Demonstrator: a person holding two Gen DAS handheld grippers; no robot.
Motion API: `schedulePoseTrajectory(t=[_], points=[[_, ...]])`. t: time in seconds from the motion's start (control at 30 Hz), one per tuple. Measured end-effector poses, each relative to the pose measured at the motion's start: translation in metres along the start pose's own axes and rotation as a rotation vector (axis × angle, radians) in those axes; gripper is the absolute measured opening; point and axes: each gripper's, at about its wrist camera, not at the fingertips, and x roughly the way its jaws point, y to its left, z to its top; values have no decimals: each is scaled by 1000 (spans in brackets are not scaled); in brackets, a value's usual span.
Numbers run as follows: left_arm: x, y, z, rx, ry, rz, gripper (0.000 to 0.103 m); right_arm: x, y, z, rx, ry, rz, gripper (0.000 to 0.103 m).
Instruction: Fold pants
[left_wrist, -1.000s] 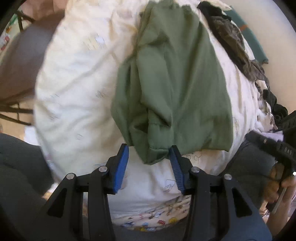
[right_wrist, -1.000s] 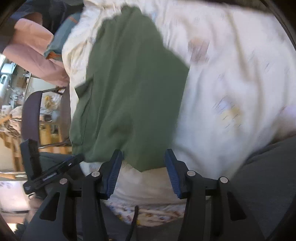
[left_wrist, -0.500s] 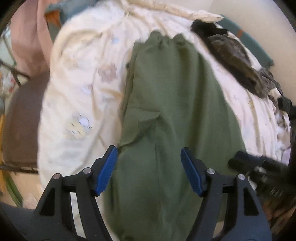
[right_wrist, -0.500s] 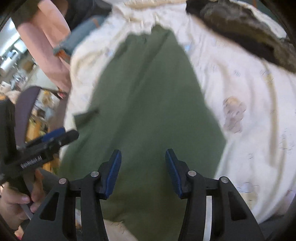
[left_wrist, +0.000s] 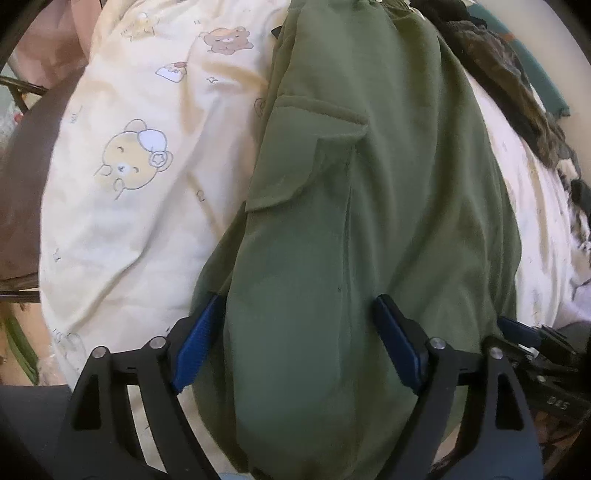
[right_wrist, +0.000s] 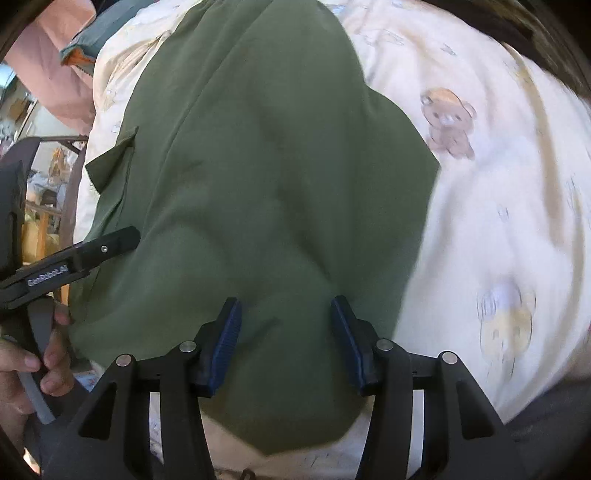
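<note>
The green pants (left_wrist: 369, 206) lie lengthwise on a cream bedsheet (left_wrist: 140, 155) printed with bears, apparently laid leg over leg into 1 long narrow strip, with a pocket flap (left_wrist: 314, 147) sticking up near the left edge. That first fold looks done; the crosswise folds that would shorten the strip appear to be what is left. The left gripper (left_wrist: 299, 339) points steeply down at the near end of the strip, its jaws opening wide with the cloth bulging between the blue pads (left_wrist: 199, 339) but not pinched. The right gripper (right_wrist: 286, 339) stands about half open over the same near end, in its own view, fabric between the pads; whether they touch the cloth cannot be told, and nothing looks clamped. The person's left hand (right_wrist: 33, 369) shows at the edge of the right wrist view, holding its tool. A heap of dark clothes (left_wrist: 509, 92) lies beside the pants, apart from them.
</note>
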Motion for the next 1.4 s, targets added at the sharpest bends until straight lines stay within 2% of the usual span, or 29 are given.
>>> schedulePoseTrajectory(t=[0.17,0.23,0.37,0.47,0.6,0.8,0.93,1.1,1.17,1.3,1.4], points=[[-15,-6,-5,35,-30,30,83,-16,5,-9,28,19,-29,53],[-31,-3,-5,11,-76,22,83,-35,10,-11,15,-22,-47,53],[-57,0,-5,-44,-178,-12,83,-66,8,-8,19,-120,-14,54],[-65,4,-3,-90,-214,-43,83,-84,3,1,22,-179,7,55],[-72,7,4,-121,-266,-33,83,-95,0,17,9,-225,17,56],[-70,11,23,-149,-291,-33,83,-106,-10,55,-5,-278,62,56],[-79,10,46,-112,-338,41,83,-110,-6,92,-38,-338,101,56],[-98,9,93,-102,-400,35,83,-111,-3,135,-66,-401,117,56],[-96,8,113,-88,-398,33,83,-109,-8,146,-50,-410,131,56],[-78,10,150,-92,-342,50,83,-95,-26,160,13,-427,171,56],[-62,10,171,-85,-320,49,83,-76,-45,164,84,-384,182,58]])
